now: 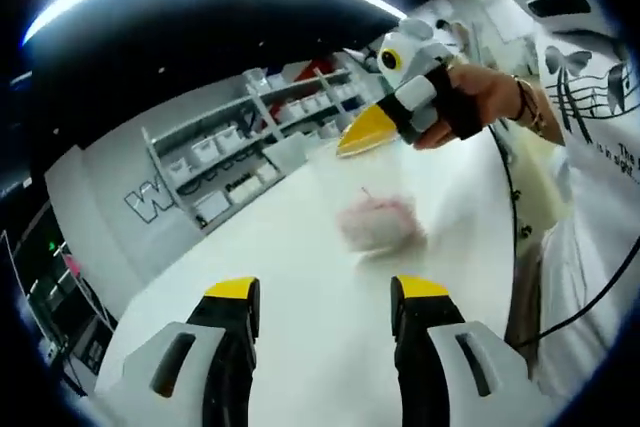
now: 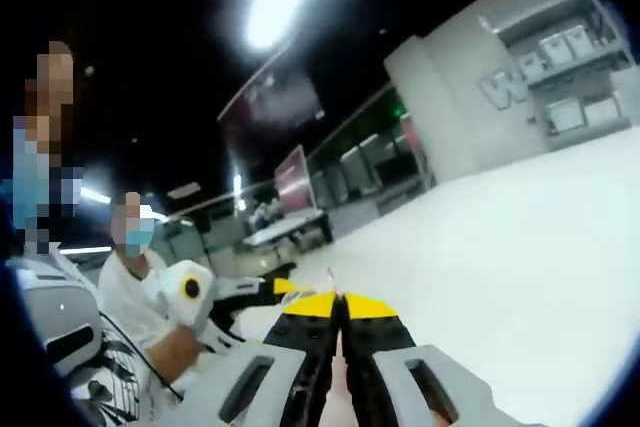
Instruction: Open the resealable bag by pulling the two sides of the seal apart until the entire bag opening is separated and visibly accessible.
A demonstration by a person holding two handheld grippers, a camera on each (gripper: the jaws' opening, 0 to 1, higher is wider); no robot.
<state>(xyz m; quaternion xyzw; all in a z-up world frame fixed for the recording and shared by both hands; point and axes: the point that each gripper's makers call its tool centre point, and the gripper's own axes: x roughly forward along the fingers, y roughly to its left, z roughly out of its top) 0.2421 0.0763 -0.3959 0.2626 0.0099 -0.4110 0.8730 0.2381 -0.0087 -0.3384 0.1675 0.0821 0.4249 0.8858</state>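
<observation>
Meanwhile left gripper (image 1: 325,297) is hovering wide-jawed near the blurred bag (image 1: 378,222) on the white table (image 1: 260,267); right gripper (image 2: 340,309) is pinching its jaws together.

- left gripper (image 1: 325,299): black jaws, yellow tips, pale grey housings with dark slots
- right gripper (image 2: 340,309): same build; white body with yellow-ringed black lens (image 1: 391,60) on top
- black fingerless glove (image 1: 455,99), bead bracelet (image 1: 524,100)
- white shirt (image 1: 590,87), black butterfly/music print, black cable (image 1: 600,287) across it
</observation>
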